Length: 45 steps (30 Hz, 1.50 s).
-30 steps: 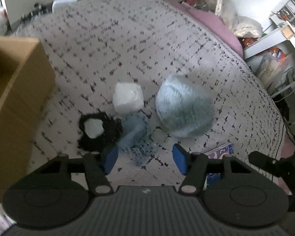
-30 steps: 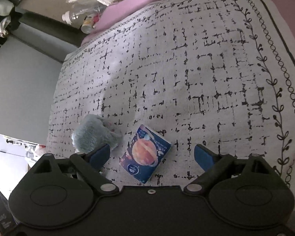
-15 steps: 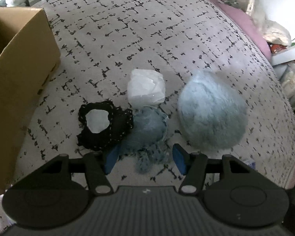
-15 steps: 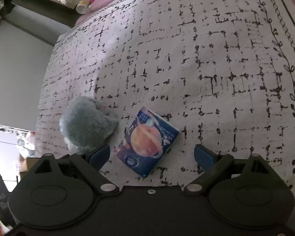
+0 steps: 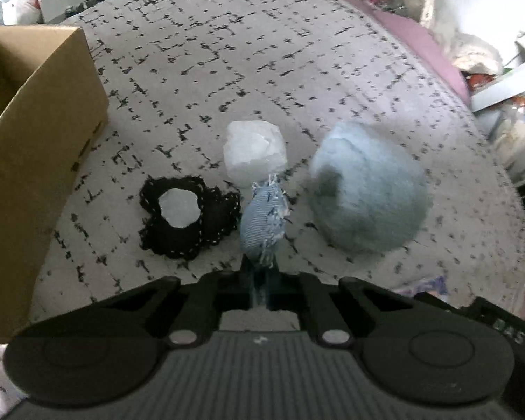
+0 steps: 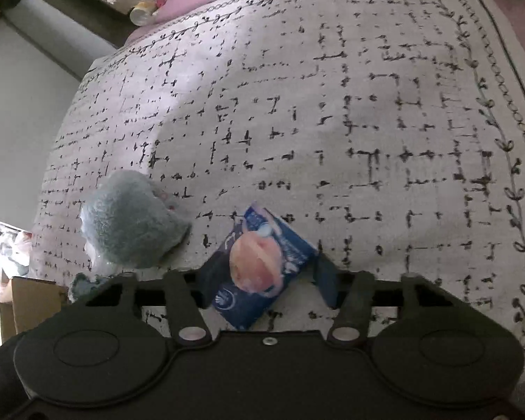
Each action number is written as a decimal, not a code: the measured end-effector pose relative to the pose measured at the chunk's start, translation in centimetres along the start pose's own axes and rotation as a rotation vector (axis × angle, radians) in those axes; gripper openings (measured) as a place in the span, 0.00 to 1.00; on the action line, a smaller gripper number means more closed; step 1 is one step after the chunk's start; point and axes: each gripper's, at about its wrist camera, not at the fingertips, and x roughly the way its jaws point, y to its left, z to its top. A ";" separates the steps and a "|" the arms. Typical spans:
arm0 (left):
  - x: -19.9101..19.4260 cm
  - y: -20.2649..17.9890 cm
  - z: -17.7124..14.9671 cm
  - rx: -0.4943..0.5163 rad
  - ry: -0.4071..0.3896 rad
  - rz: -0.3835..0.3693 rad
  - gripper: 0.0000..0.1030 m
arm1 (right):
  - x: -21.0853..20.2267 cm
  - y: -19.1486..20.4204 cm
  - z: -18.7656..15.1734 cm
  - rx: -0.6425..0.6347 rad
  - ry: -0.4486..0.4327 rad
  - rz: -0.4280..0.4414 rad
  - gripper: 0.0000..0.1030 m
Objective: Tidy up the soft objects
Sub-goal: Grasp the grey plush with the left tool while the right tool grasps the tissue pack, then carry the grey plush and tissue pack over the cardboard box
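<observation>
Left gripper (image 5: 260, 288): the jaws are standing nearly together, pinching the near end of a blue denim scrap (image 5: 262, 220) at lower centre of the left view. The scrap is hanging limp and frayed; judged light and floppy, best held by a bunched end as now.

Right gripper (image 6: 266, 285): the jaws are closing narrowly on either side of a blue tissue packet (image 6: 262, 266) at lower centre of the right view. Whether the pads are actually touching it cannot be told. The packet looks light, squashy and slick-wrapped, likely to slip; a grip across its short width is advised.

Count on the patterned bedspread (image 5: 199, 59):
- one denim scrap
- one tissue packet
- one grey fluffy plush (image 5: 367, 192), right of centre, bulky but compressible
- one white crumpled wad (image 5: 253, 152), centre
- one black crocheted piece (image 5: 189, 217), left of centre, with a white disc on it
- one open cardboard box (image 5: 35, 147), at the left edge
</observation>
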 end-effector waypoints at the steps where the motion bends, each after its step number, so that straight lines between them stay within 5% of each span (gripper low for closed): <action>1: -0.4 -0.1 -0.2 0.009 -0.006 -0.011 0.05 | -0.3 -0.1 0.0 0.009 -0.002 0.000 0.37; 11: -4.0 -0.4 -1.3 0.060 -0.060 -0.149 0.04 | -3.8 -0.3 -1.1 0.034 -0.042 0.051 0.18; 25: -8.6 0.1 -3.0 0.129 -0.127 -0.279 0.04 | -8.6 0.5 -3.2 -0.001 -0.170 0.145 0.18; 45: -14.9 6.8 -2.2 0.164 -0.308 -0.217 0.05 | -13.6 6.4 -6.7 -0.184 -0.312 0.241 0.18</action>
